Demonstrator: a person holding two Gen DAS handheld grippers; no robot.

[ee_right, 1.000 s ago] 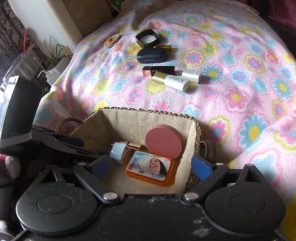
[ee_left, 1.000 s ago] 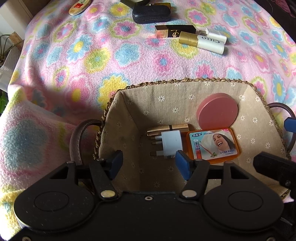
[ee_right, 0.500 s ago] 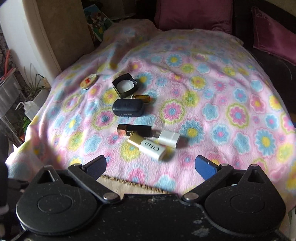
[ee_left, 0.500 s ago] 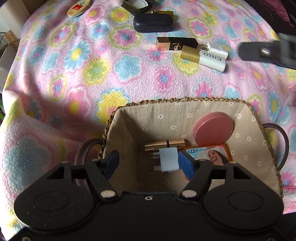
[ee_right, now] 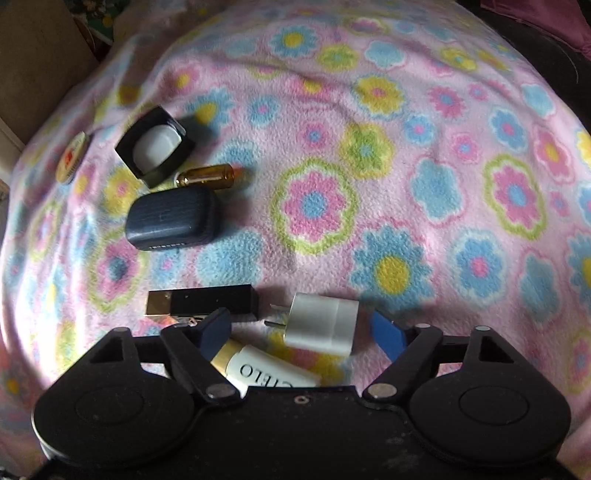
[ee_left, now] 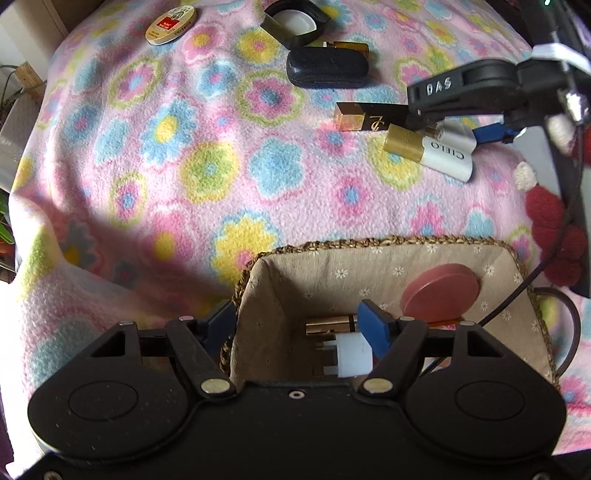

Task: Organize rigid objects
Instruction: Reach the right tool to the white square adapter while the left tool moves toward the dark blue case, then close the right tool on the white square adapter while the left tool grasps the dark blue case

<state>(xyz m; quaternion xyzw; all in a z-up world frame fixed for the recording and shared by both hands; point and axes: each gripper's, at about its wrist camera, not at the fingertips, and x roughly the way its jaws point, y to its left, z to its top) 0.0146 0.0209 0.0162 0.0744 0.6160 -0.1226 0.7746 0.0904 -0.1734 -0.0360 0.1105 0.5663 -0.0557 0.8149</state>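
A woven basket [ee_left: 388, 246] with a cloth lining holds a pink round compact [ee_left: 439, 293], a gold tube [ee_left: 328, 324] and a white plug [ee_left: 351, 352]. My left gripper [ee_left: 295, 325] is open, its jaws astride the basket's left wall. My right gripper [ee_right: 303, 328] is open just above a white plug adapter [ee_right: 321, 325] and a white and gold CIELO tube [ee_right: 258, 369], touching neither. It also shows in the left wrist view [ee_left: 461, 114]. A black and gold lipstick box [ee_right: 201, 301] lies beside its left finger.
On the flowered blanket [ee_right: 388, 177] farther off lie a dark blue case [ee_right: 170, 218], a gold bottle [ee_right: 207, 175], a black square box with a white insert [ee_right: 155, 142] and a round tin [ee_left: 170, 22]. A cable [ee_left: 532, 277] runs over the basket's right side.
My right gripper has left the basket and moved forward and down over the white adapter and CIELO tube. My left gripper has shifted left, so its left finger now sits outside the basket wall.
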